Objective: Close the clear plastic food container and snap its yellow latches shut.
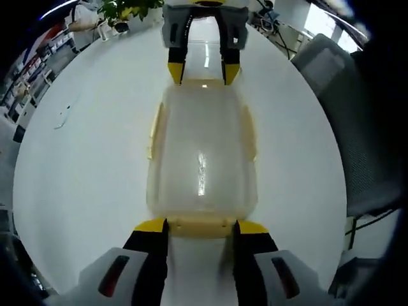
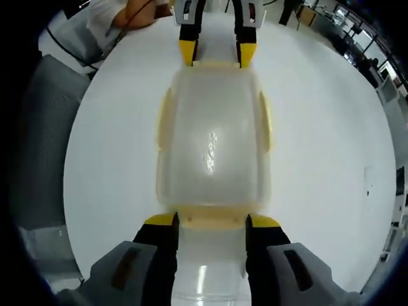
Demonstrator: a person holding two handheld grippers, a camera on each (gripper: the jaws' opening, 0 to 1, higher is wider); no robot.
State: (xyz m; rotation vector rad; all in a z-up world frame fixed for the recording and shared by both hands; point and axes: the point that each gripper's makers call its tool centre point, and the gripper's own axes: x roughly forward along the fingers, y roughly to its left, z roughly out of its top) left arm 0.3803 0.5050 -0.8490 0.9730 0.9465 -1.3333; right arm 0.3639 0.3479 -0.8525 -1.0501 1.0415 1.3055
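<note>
- Two grippers face each other across the clear container (image 1: 203, 164), one at each short end — a stance that pins it so it cannot slide on the white table (image 1: 83, 166) while the end latches are worked.
- In the left gripper view the left gripper (image 1: 201, 224) rises from 6 o'clock with its yellow tips spread either side of the near end latch (image 1: 201, 225); the jaws stand apart, touching or just beside the latch, not clamped on it as far as I can tell.
- In that view the right gripper (image 1: 204, 72) comes in from 12 o'clock, tips likewise parted at the container's far edge.
- The right gripper view mirrors this: the right gripper (image 2: 211, 220) at 6 o'clock straddles its own end latch (image 2: 211, 217), and the left gripper (image 2: 217, 53) sits at 12 o'clock, spread.
- The lid (image 2: 211, 143) lies flat over the container, which rests on the table in the middle of both views — so the closing looks done.
- Yellow side latches (image 2: 164, 121) run along both long edges at 3 and 9 o'clock; whether they are snapped down I cannot tell.
- A grey chair (image 1: 357, 146) stands past the table edge at 3 o'clock in the left gripper view.
</note>
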